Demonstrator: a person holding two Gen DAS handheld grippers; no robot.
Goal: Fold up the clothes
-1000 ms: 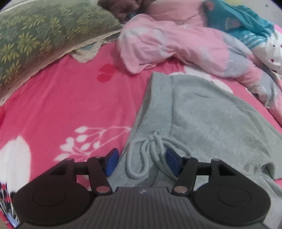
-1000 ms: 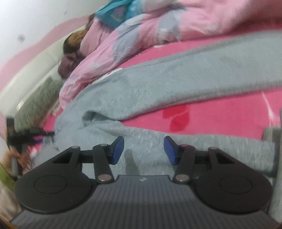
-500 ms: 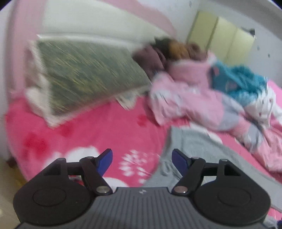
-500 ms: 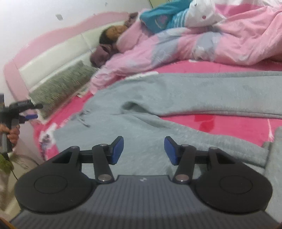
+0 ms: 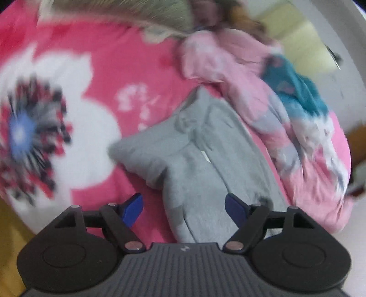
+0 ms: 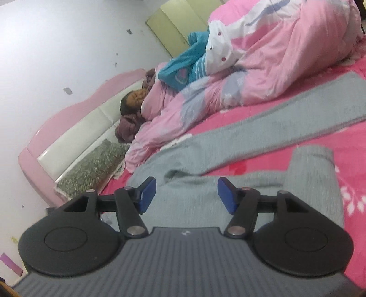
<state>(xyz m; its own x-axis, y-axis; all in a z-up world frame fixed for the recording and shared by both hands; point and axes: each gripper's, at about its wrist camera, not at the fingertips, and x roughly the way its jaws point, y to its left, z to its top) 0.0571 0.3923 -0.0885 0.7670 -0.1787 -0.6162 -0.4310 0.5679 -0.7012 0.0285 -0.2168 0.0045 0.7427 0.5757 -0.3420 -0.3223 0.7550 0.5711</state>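
Trousers (image 6: 263,141) on bed (image 6: 343,141), beside quilt (image 6: 286,57)

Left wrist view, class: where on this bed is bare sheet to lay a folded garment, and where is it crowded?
Free: the pink sheet between the green pillow and the grey trousers. Crowded: beyond the trousers, where the pink quilt and teal garment pile up.

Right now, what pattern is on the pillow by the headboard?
Olive-green pillow with pale leaf sprigs and lace edging; clearest in the right wrist view.
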